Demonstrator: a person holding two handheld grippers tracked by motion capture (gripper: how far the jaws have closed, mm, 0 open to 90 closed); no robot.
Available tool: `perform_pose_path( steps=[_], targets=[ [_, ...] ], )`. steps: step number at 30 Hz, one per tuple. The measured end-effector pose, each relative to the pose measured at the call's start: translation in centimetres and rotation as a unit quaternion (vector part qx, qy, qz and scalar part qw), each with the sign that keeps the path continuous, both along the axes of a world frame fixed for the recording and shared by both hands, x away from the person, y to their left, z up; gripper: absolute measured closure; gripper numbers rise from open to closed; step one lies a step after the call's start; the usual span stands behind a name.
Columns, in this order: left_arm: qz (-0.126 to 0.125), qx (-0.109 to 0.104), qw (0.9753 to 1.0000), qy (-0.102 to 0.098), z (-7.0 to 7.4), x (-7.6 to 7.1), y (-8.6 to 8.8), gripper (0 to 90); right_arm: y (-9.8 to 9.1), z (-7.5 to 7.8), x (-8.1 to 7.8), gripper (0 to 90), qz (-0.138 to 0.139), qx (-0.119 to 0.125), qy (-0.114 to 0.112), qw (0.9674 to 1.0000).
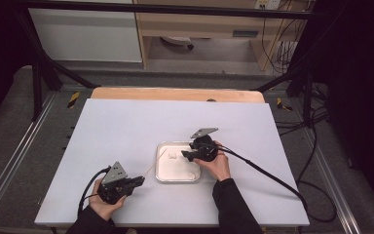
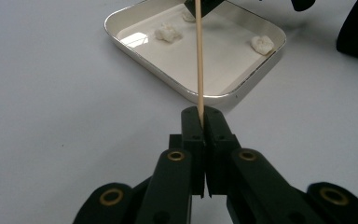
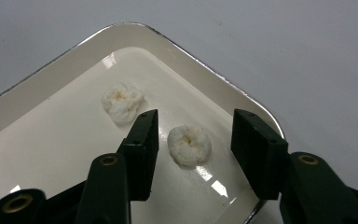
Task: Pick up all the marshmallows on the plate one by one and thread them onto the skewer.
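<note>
Now left gripper (image 2: 200, 119) clamped on skewer (image 2: 198, 56), right gripper (image 3: 193, 135) fingers half-wide around marshmallow (image 3: 189, 143), near tray (image 3: 205, 70) rim.

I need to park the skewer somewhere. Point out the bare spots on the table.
Bare: the white table left of and beyond the tray, and right of the right hand-held gripper. Crowded: the tray, holding white puffs, and the front edge by the left hand-held gripper clamping the skewer.
</note>
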State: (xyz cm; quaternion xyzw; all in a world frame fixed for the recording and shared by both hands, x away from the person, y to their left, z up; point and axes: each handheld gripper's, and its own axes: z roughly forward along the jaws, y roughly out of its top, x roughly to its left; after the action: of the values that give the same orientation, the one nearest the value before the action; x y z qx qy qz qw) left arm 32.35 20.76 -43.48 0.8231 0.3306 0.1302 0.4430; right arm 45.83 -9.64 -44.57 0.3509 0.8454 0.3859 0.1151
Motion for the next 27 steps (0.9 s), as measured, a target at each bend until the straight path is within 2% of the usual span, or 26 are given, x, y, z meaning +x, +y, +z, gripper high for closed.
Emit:
perform_pose_path(
  steps=[6, 13, 21, 27],
  targets=[
    [0.001, -0.001, 1.0, 0.0, 0.0, 0.0, 0.0, 88.3, 0.1, -0.4, 0.0, 59.6, 0.007, -0.007, -0.002, 0.9999],
    [0.001, -0.001, 1.0, 0.0, 0.0, 0.0, -0.1, 88.3, 0.2, -0.5, -0.3, 67.2, 0.015, -0.014, -0.019, 0.9996],
    [0.0, -0.001, 1.0, -0.002, 0.0, -0.1, -0.1, 88.3, 0.1, -0.3, -0.3, 70.6, 0.011, -0.007, -0.014, 0.9998],
    [-0.001, -0.002, 1.0, -0.005, 0.1, -0.2, -0.2, 88.3, -0.4, 1.1, -0.7, 71.3, 0.017, 0.015, -0.012, 0.9997]
  ],
)
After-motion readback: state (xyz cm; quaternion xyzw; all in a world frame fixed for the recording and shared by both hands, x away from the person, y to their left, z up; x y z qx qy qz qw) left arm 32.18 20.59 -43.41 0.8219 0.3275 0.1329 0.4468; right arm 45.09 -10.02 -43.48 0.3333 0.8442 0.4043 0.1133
